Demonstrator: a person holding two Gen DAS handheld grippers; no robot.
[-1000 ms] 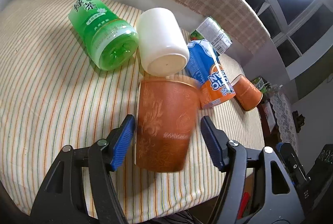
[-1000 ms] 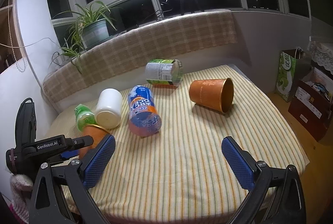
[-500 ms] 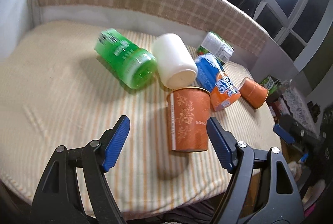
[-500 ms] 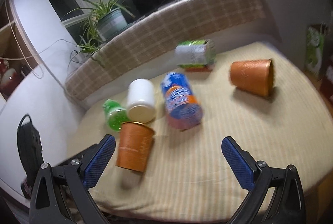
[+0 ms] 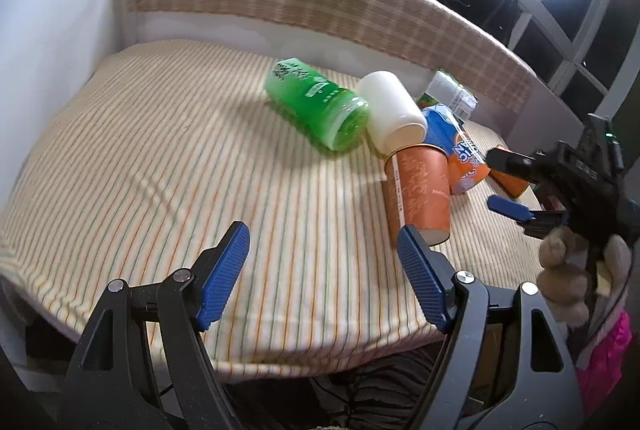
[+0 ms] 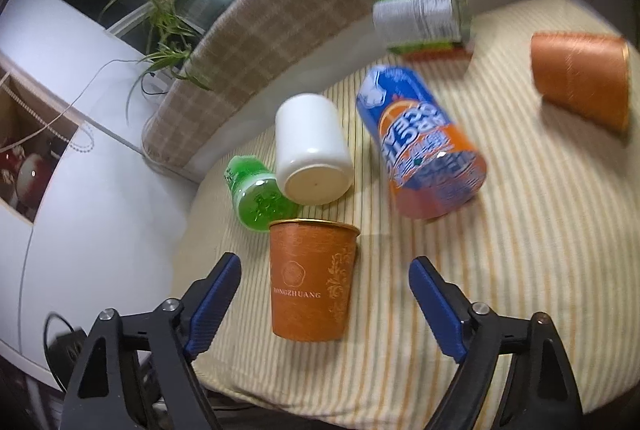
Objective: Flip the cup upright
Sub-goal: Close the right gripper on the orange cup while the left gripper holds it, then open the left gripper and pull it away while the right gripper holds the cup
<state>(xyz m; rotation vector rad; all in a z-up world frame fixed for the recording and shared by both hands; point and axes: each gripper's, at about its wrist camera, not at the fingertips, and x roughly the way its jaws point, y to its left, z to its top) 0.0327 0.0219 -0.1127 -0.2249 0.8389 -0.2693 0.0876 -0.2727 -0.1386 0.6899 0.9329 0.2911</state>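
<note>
An orange paper cup [image 6: 310, 278] with gold print stands upright on the striped cloth, mouth up, between the open jaws of my right gripper [image 6: 324, 294], which is not touching it. In the left wrist view the same cup [image 5: 420, 196] stands just beyond the right finger of my open, empty left gripper [image 5: 322, 266]. A second orange cup [image 6: 580, 80] lies on its side at the far right; in the left wrist view it [image 5: 510, 182] is partly hidden behind the right gripper body.
A green bottle [image 6: 258, 196], a white cup [image 6: 314, 154], a blue and orange can [image 6: 420, 146] and a green-labelled can [image 6: 424, 16] lie on their sides behind the upright cup. The table's front edge [image 5: 320, 354] is close below. A checked backrest [image 5: 280, 2] borders the far side.
My left gripper has let go of the orange cup and pulled back to the left; the cup stands upright. My right gripper has moved in around it.
</note>
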